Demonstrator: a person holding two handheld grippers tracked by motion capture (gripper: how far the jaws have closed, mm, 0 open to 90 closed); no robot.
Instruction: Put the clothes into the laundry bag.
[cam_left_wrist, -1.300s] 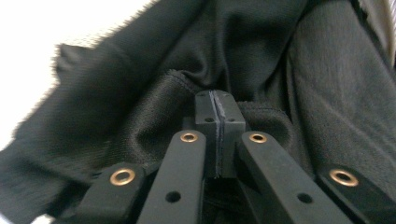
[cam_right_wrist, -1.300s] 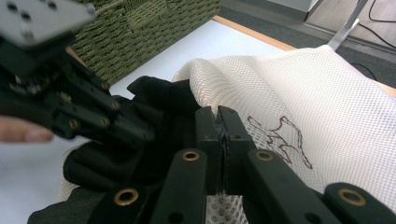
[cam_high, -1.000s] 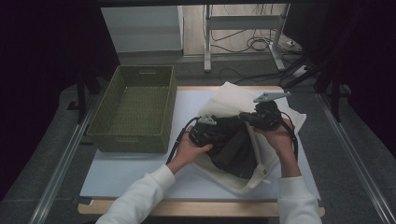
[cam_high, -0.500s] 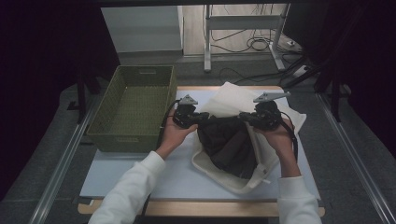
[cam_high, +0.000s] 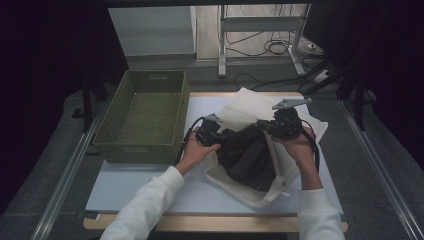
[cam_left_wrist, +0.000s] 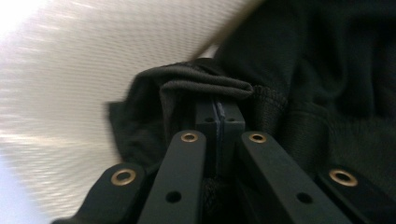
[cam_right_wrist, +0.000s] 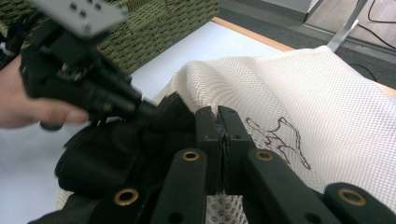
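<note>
Garment (cam_high: 247, 155): dark, crumpled, lying in the mouth of the cream mesh bag (cam_high: 250, 107), part inside and part spilling toward the person.
Left gripper (cam_high: 210, 134): jaws pressed together on a folded hem of the garment; in the left gripper view the ribbed fold (cam_left_wrist: 205, 86) bunches just over the tips (cam_left_wrist: 219, 116).
Right gripper (cam_high: 280, 125): jaws shut on the bag's mesh at its opening; in the right gripper view the tips (cam_right_wrist: 219, 123) pinch the netting just beside the dark cloth (cam_right_wrist: 107, 149), with the bag's printed mark (cam_right_wrist: 280, 140) close to their right.
Key relation: cloth bulk hangs below and between the two sets of fingers, its long axis running from the bag's mouth toward the table's near edge; the left fingers sit on the cloth itself, the right ones only on the bag.
Likely step: drawing the garment out of the bag, the right hand holding the bag back.
Open room: green woven basket (cam_high: 142, 115) stands just to the left of the left gripper, empty; bare white table top (cam_high: 150, 185) lies below it.
Edges: the basket's near rim is the first thing the left hand would meet going left; the bag's loose handle loop (cam_high: 280, 187) trails toward the near edge.
</note>
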